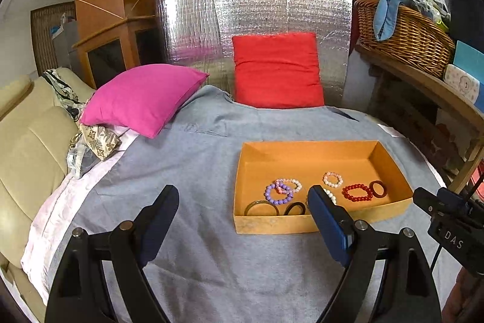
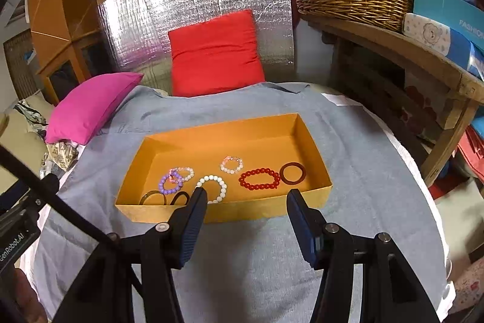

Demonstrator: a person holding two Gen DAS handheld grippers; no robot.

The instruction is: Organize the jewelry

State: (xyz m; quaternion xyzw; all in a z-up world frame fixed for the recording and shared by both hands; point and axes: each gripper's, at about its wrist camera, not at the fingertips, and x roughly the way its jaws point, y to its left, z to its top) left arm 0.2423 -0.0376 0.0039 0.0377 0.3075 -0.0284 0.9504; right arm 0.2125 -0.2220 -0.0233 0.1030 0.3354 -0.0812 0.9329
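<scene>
An open orange box (image 1: 305, 153) (image 2: 211, 138) lies on the grey cloth. Inside it are a purple bead bracelet (image 1: 278, 194) (image 2: 170, 183), a pink-white bracelet (image 1: 332, 179) (image 2: 231, 164), a white pearl bracelet (image 2: 213, 186), a red bead bracelet (image 1: 357, 192) (image 2: 259, 178), a dark red bangle (image 1: 378, 188) (image 2: 292, 171), and dark bangles (image 1: 262, 208) (image 2: 165, 198) at the near left corner. My left gripper (image 1: 243, 196) is open and empty, left of the box's near side. My right gripper (image 2: 247, 196) is open and empty, just before the box's near wall.
A pink pillow (image 1: 142, 97) lies at the far left and a red pillow (image 1: 276, 68) leans on a silver foil panel (image 1: 254, 17). A wicker basket (image 1: 405, 35) sits on a wooden shelf at right. A beige sofa (image 1: 27, 147) is at left.
</scene>
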